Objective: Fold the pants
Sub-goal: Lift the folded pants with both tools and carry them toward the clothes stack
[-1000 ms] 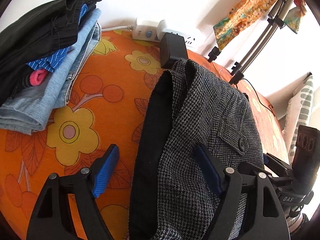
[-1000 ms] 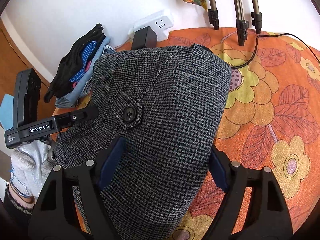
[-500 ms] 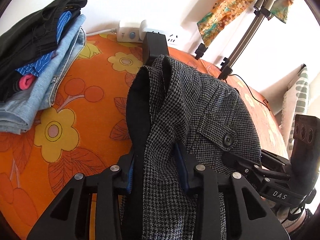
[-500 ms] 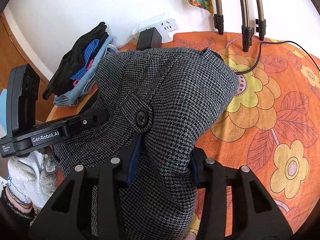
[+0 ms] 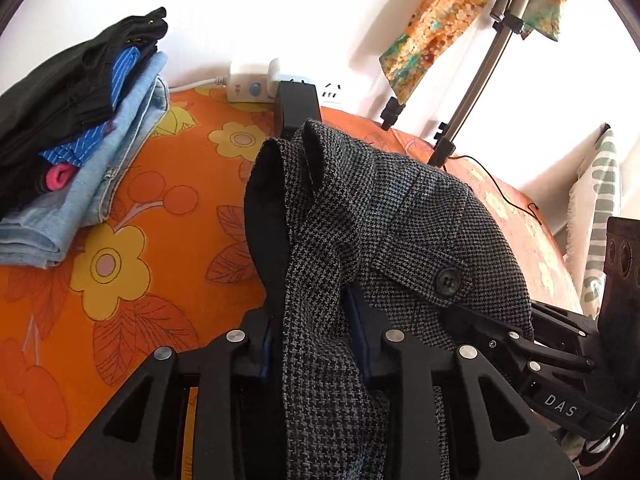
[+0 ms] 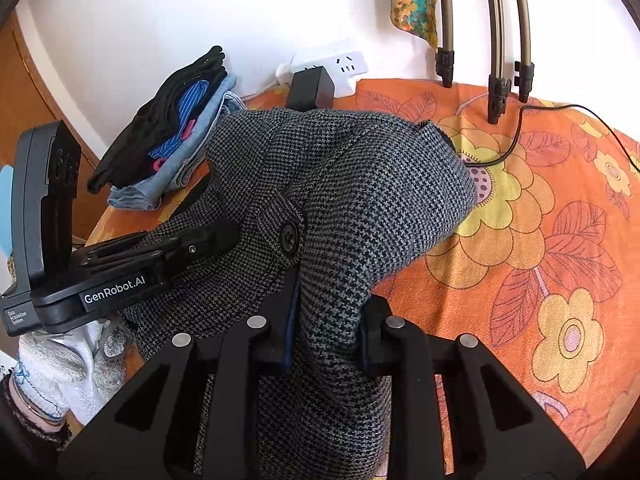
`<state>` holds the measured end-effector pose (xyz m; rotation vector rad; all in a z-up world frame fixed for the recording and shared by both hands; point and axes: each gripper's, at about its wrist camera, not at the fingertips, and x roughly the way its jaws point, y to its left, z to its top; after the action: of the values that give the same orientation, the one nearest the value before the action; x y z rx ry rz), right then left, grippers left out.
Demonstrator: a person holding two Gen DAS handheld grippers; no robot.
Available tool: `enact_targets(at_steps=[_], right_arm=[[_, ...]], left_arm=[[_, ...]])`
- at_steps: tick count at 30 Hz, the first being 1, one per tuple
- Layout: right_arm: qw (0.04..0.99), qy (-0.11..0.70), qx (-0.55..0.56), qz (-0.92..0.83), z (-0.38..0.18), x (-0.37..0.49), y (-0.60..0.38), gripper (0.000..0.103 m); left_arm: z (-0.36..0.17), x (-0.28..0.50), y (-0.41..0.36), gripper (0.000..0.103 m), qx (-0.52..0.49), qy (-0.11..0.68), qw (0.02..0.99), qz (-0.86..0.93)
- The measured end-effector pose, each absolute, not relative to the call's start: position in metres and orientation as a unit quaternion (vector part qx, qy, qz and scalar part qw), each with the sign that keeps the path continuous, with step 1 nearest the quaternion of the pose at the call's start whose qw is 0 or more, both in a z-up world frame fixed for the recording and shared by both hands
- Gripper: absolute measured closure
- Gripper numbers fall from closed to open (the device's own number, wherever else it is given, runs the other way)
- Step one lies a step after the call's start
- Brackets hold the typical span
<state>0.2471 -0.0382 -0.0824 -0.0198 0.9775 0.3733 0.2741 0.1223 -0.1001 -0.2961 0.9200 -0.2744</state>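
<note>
Pants (image 5: 400, 220), grey houndstooth, bunched up on the orange flowery bedspread (image 5: 120, 248). Left gripper (image 5: 312, 344) and right gripper (image 6: 328, 332) both pinch folds of them. Writing reads "GenRobot.AI" on the left one, "DAS" on the right.

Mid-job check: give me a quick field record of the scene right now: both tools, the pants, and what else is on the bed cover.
left tool: shut on pants, pinching a bunched fold
right tool: shut on pants, pinching a bunched fold
pants: grey houndstooth, bunched and lifted at the near end, far end resting on the cover
button: on flap, facing up
surface: orange floral cover
clothes stack: folded, left of pants
power strip: by the wall, behind pants
</note>
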Motion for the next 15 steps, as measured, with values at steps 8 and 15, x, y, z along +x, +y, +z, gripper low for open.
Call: enact_targets(at_steps=[8, 15], right_arm=[[0.878, 0.442, -0.034, 0.184, -0.06, 0.226, -0.027, 0.084], [0.893, 0.4, -0.058, 0.197, -0.027, 0.205, -0.013, 0.085]], left_arm=[[-0.086, 0.254, 0.121, 0.08, -0.127, 0.421, 0.888, -0.138], [-0.061, 0.233, 0.13, 0.081, -0.136, 0.394, 0.897, -0.147]])
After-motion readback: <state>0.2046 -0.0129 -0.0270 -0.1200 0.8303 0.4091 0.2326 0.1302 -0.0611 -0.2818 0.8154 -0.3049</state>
